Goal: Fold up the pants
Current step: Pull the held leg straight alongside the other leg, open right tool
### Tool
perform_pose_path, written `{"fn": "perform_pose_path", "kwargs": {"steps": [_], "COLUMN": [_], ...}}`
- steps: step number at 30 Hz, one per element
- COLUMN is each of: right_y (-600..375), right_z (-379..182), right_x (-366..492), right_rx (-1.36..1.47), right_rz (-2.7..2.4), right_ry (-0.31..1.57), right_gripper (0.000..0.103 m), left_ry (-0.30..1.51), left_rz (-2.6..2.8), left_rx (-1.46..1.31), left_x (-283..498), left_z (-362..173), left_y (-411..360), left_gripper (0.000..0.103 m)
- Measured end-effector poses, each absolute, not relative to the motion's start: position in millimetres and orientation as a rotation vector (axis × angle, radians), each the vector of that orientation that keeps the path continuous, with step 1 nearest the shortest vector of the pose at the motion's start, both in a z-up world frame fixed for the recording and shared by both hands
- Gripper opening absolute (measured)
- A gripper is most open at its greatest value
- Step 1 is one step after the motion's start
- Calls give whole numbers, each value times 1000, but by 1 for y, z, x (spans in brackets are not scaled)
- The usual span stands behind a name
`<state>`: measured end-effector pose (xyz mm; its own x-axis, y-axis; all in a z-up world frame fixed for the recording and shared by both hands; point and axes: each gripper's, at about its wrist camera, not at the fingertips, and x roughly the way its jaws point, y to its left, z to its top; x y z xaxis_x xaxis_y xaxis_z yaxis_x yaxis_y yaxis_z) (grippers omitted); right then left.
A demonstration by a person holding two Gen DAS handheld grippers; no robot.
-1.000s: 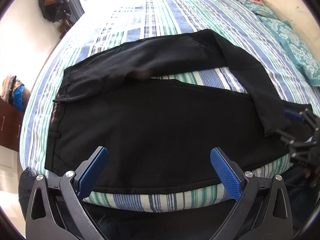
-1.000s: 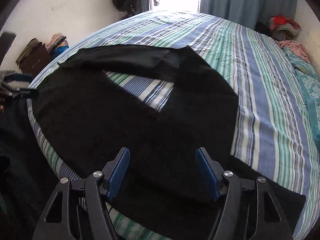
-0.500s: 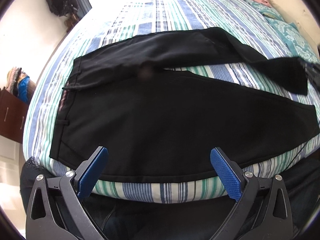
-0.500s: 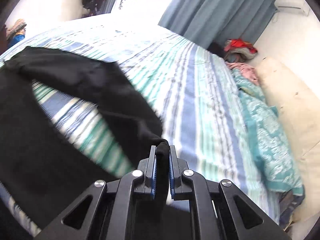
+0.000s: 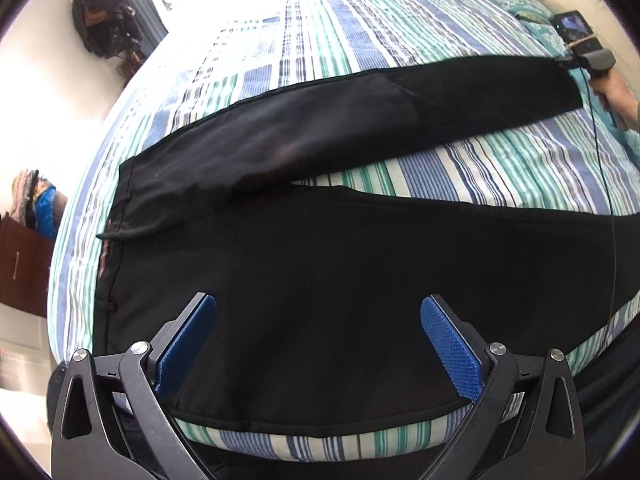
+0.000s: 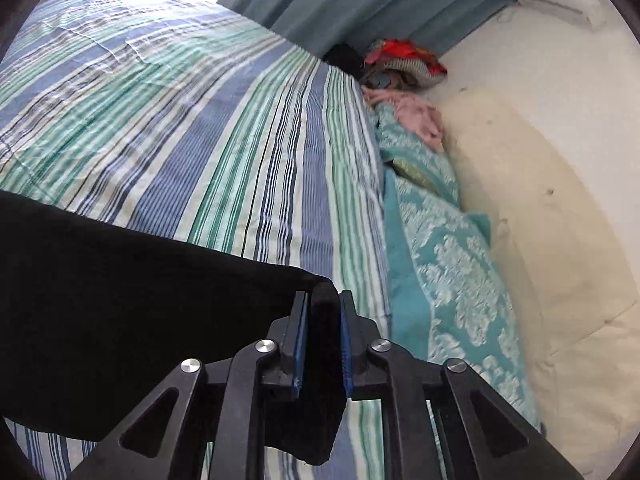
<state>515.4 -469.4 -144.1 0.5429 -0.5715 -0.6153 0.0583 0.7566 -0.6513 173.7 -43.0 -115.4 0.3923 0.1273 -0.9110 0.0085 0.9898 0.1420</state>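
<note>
Black pants (image 5: 320, 272) lie spread on a striped bed (image 5: 360, 28), waistband to the left. My left gripper (image 5: 318, 336) hangs open over the near leg by the bed's front edge, nothing between its blue pads (image 5: 452, 348). The far leg (image 5: 400, 120) is stretched out straight to the right, where my right gripper (image 5: 588, 56) holds its cuff. In the right wrist view the right gripper (image 6: 323, 320) has the black cuff (image 6: 324, 304) filling the narrow gap between its pads, and its jaws are opening.
Teal patterned pillows (image 6: 448, 264) and a cream headboard cushion (image 6: 540, 240) line the bed's right side. Pink cloth (image 6: 412, 116) and a clothes pile (image 6: 404, 60) sit at the far corner. A hand (image 5: 612, 92) and a cable (image 5: 608, 200) are at the right. Dark furniture (image 5: 20, 264) stands left.
The right gripper shut on the far leg's cuff and carried it far to the right, straightening that leg across the bed; its pads now stand slightly wider. The left gripper stayed open.
</note>
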Motion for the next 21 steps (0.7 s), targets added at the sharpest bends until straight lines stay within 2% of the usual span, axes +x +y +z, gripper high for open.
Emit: {"fn": "perform_pose_path", "kwargs": {"steps": [1,2,5,8,10,12,14,15,16,20,21], "right_y": [-483,-497,-537,-561,-554,-536,-522,-527,-540,-586,-585], "right_z": [-161,-173,-162,-145,-153,-181,-212,-220,-220,-204,-197], "right_x": [520,519,492,464,460,460,459,456,450,431,430], "right_rx": [-563,-496,-259,154,376,489,379,350,388,454,421], "right_rz": [-429,-445,-464,-205,53,200,101,56,19,-205,-226], "right_ry": [1004,1052,992,924,949,1050,1171,1164,1112,1005,1006], "right_gripper": [45,50,54,55,56,60,57,34,24,28,43], "left_ry": [1167,1164,1105,1002,958,959,1030,1073,1084,1047,1032], "left_rz": [82,88,133,213,259,309,361,373,353,325,318], "left_rx": [132,132,137,131,124,119,134,139,126,123,107], "left_x": [178,184,208,243,271,298,320,326,325,305,300], "left_z": [-117,-119,-118,-120,-133,-156,-187,-203,-210,-193,-184], "left_y": [-42,-39,-22,-1,12,24,35,41,45,49,49], "left_gripper": [102,102,102,102,102,102,102,103,103,102,102]}}
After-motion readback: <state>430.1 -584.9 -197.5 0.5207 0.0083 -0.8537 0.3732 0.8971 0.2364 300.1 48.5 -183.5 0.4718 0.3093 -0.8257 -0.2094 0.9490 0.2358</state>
